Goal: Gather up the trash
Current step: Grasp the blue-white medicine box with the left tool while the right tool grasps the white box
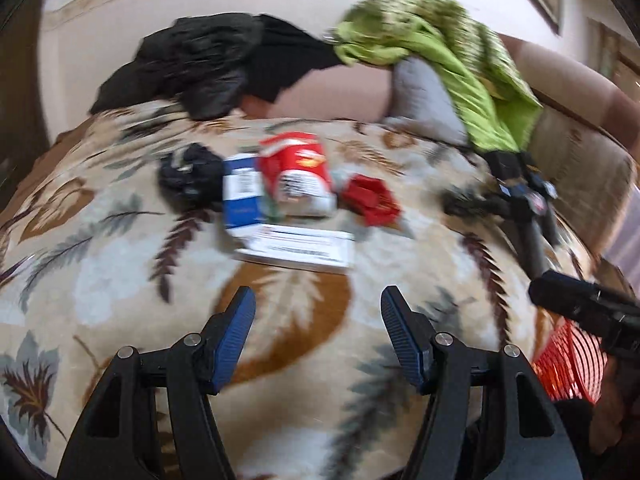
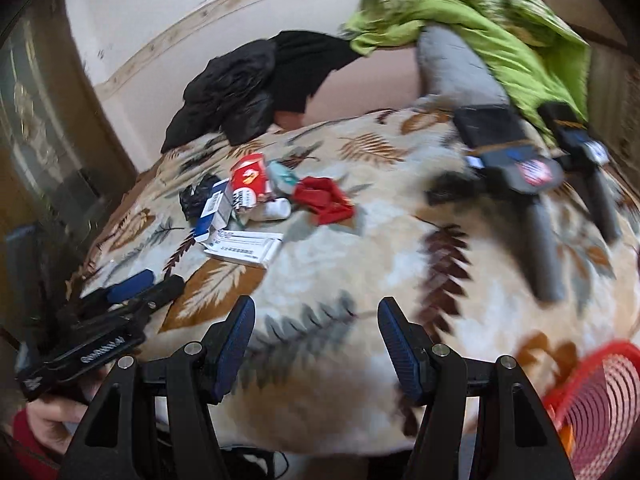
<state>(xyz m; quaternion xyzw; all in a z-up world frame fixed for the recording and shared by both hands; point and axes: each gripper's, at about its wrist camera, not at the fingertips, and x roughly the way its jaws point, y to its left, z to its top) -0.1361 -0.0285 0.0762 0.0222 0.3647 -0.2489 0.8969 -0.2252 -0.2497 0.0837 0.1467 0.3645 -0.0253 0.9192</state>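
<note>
A pile of trash lies on a leaf-patterned blanket (image 1: 120, 248): a white flat carton (image 1: 298, 246), a blue and white box (image 1: 240, 196), a red and white packet (image 1: 296, 178), a small red box (image 1: 372, 200) and a crumpled black bag (image 1: 192, 178). The pile also shows in the right wrist view, with the white carton (image 2: 244, 248) and red box (image 2: 324, 200). My left gripper (image 1: 318, 312) is open and empty, just short of the white carton. My right gripper (image 2: 316, 320) is open and empty, further back from the pile. A red mesh basket (image 2: 596, 404) sits at the lower right.
Black clothing (image 1: 200, 68), a green cloth (image 1: 440, 52) and a grey pillow (image 1: 424, 96) lie at the far side of the bed. Two spare hand-held grippers (image 2: 532, 200) lie on the blanket to the right. The left gripper (image 2: 132, 292) shows at left.
</note>
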